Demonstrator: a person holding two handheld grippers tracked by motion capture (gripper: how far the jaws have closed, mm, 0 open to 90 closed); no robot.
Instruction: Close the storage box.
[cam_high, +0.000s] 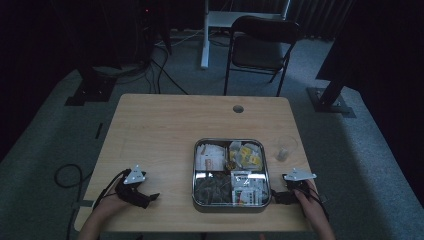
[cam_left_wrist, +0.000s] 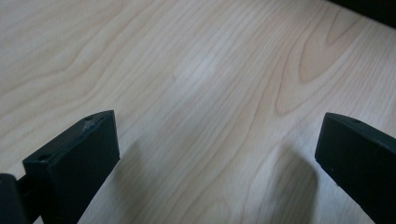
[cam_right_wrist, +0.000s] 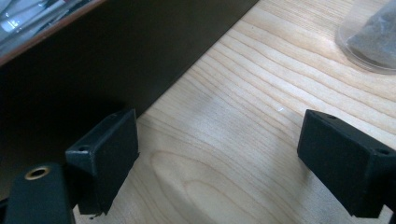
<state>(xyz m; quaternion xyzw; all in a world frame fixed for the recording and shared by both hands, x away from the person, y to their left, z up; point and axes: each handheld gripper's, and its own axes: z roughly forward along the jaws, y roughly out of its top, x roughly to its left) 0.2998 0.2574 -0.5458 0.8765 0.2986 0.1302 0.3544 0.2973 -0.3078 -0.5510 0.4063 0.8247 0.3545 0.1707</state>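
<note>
High view: left gripper (cam_high: 148, 196) low on table (cam_high: 165, 125), well apart to left of metal tray (cam_high: 194, 172); right gripper (cam_high: 281, 192) just beside tray's right wall; clear cup (cam_high: 285, 149) ahead of right gripper.

Left gripper view: jaws spread wide, nothing between, bare wood beneath.

Right gripper view: jaws released, empty; left jaw close against tray wall (cam_right_wrist: 102, 60), contact unclear; cup (cam_right_wrist: 371, 39) ahead, off to right.

No legible text is being shown: print on the packets (cam_high: 248, 156) in the metal tray (cam_high: 194, 172) is too blurred to be read.
</note>
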